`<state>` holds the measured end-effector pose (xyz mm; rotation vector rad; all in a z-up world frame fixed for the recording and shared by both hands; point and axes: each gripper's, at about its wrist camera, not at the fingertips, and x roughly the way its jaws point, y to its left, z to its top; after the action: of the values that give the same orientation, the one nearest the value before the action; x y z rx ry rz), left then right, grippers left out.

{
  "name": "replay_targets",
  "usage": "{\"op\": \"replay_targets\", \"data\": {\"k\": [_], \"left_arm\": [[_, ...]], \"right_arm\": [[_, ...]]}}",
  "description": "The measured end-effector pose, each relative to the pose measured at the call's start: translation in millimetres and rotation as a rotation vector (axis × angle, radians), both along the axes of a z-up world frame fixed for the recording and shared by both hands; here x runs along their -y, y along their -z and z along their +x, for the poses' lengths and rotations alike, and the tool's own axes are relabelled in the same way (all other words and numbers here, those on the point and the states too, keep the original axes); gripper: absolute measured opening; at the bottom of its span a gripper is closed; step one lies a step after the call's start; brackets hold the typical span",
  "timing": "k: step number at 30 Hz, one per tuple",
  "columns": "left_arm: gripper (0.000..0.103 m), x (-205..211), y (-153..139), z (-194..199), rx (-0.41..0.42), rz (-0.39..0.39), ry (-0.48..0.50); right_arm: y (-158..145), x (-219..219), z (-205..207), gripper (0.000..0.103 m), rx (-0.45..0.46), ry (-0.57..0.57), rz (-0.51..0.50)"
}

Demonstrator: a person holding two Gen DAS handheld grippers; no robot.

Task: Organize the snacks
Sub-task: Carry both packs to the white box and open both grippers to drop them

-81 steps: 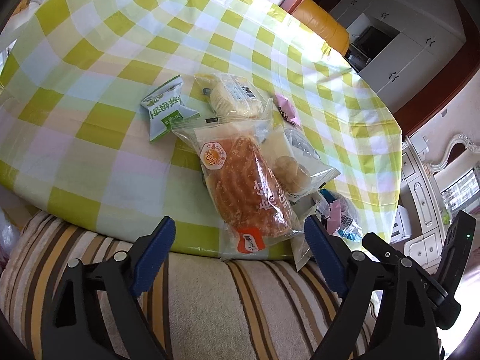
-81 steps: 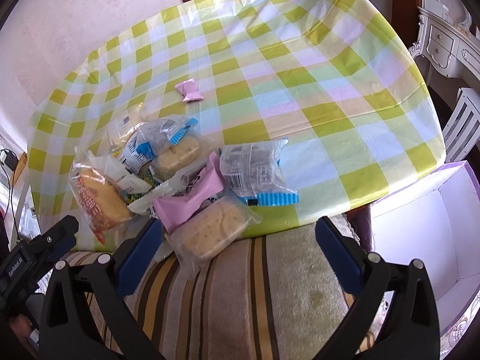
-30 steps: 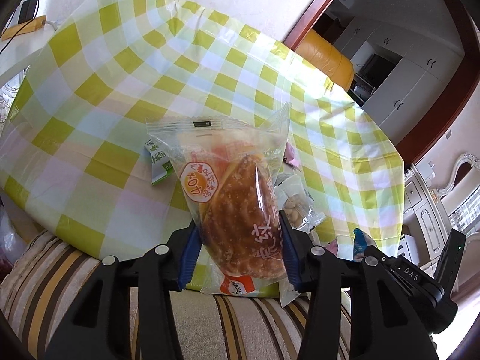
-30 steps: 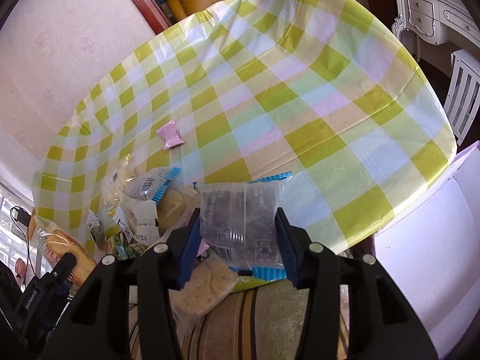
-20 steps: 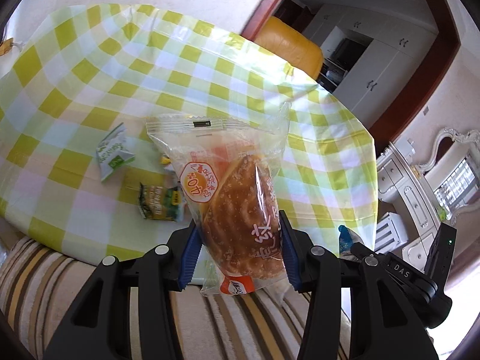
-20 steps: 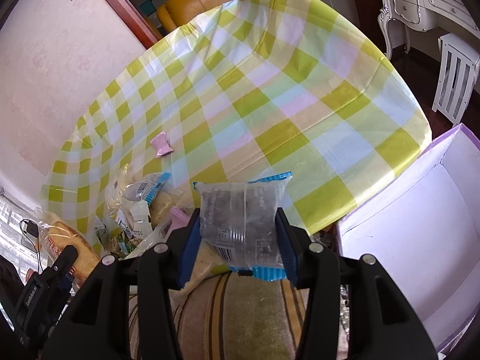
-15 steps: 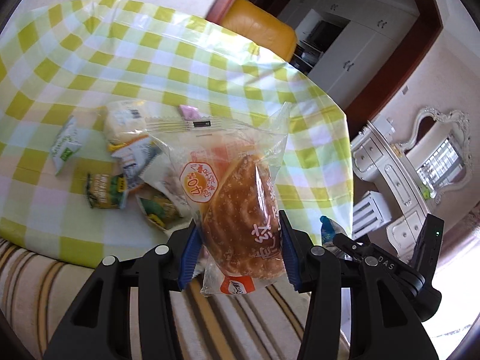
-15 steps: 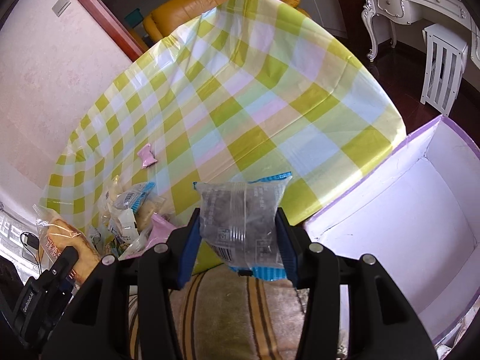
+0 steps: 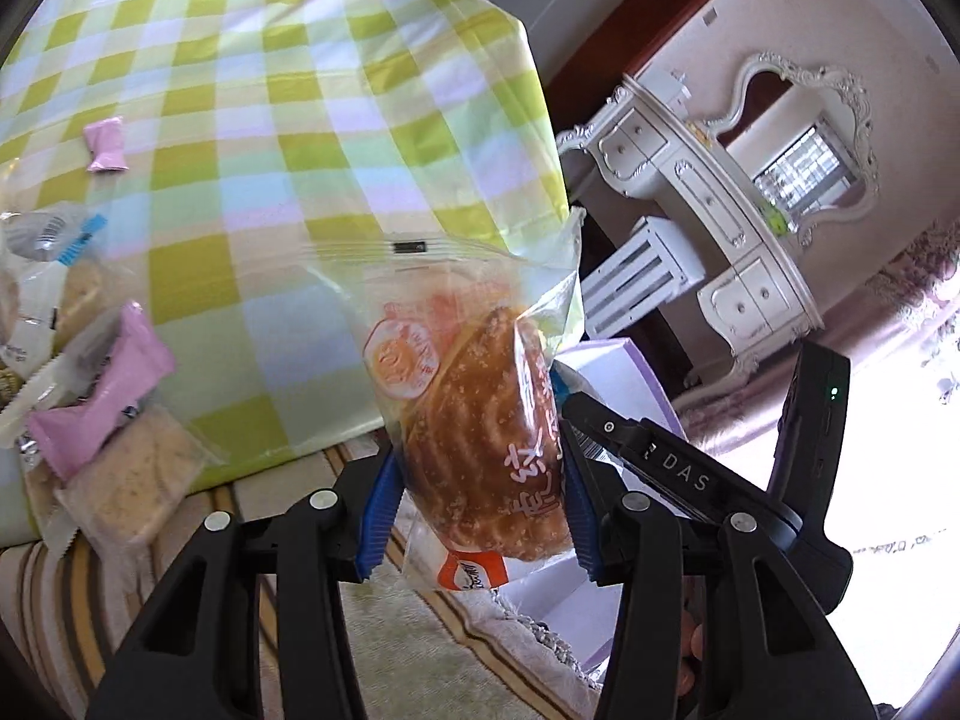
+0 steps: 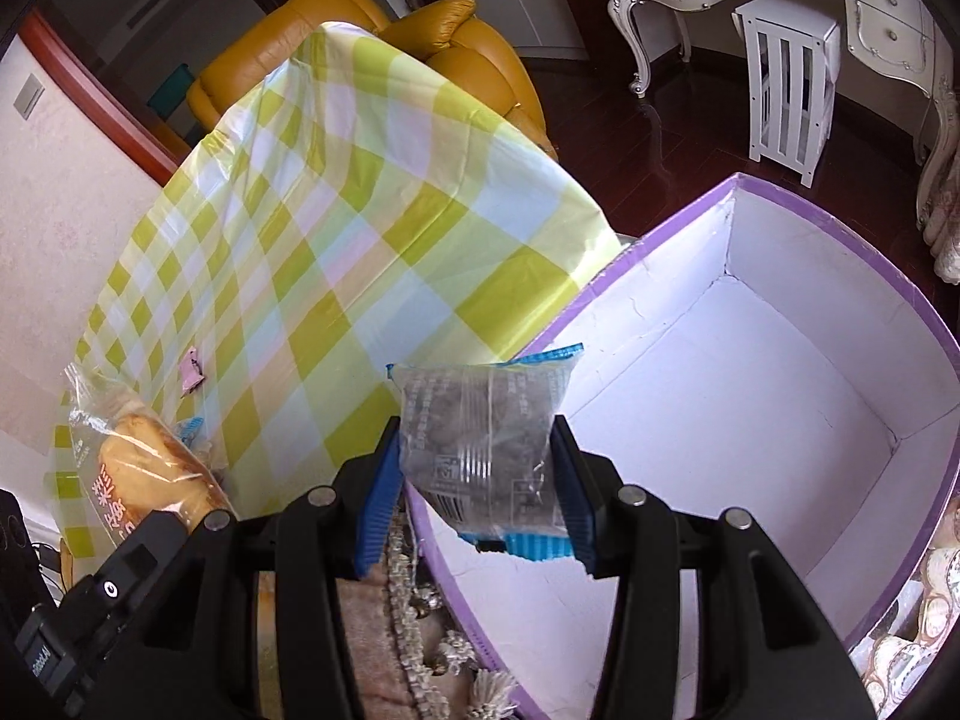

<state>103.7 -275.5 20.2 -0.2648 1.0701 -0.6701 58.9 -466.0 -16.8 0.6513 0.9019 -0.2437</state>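
Note:
My left gripper [image 9: 477, 498] is shut on a clear bag of brown bread [image 9: 486, 438], held off the table's right edge. The same bread bag [image 10: 150, 468] shows at the left of the right wrist view. My right gripper [image 10: 477, 492] is shut on a clear packet with blue ends [image 10: 480, 450], which hangs over the near rim of a large box [image 10: 810, 444], white inside with a purple rim and nothing in it. Other snack packets [image 9: 102, 396] lie heaped at the table's near left corner, and a small pink sachet [image 9: 105, 144] lies apart.
The table [image 9: 312, 120] wears a green and yellow checked cloth. A striped cushion [image 9: 180, 540] lies below its front edge. Beyond stand a yellow armchair [image 10: 360, 30], a white dresser [image 9: 720, 192] and a small white stool [image 10: 786, 72].
Both grippers have swung to the right with their packets. The snack pile has slid to the left of the left wrist view, and the purple-rimmed box now fills the right wrist view.

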Motion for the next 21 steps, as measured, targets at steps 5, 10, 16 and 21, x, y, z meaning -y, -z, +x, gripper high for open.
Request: {"op": "replay_targets", "data": {"k": [5, 10, 16, 21], "left_arm": [[0.047, 36, 16, 2, -0.037, 0.055, 0.087], [0.048, 51, 27, 6, -0.063, 0.085, 0.125], [0.052, 49, 25, 5, -0.055, 0.080, 0.112], [0.064, 41, 17, 3, -0.027, 0.079, 0.072]], "right_arm": [[13, 21, -7, 0.048, -0.044, 0.061, -0.006], [27, 32, -11, 0.050, -0.084, 0.085, 0.007], [28, 33, -12, 0.060, -0.084, 0.092, 0.009], [23, 31, -12, 0.065, -0.078, 0.089, -0.001]]}}
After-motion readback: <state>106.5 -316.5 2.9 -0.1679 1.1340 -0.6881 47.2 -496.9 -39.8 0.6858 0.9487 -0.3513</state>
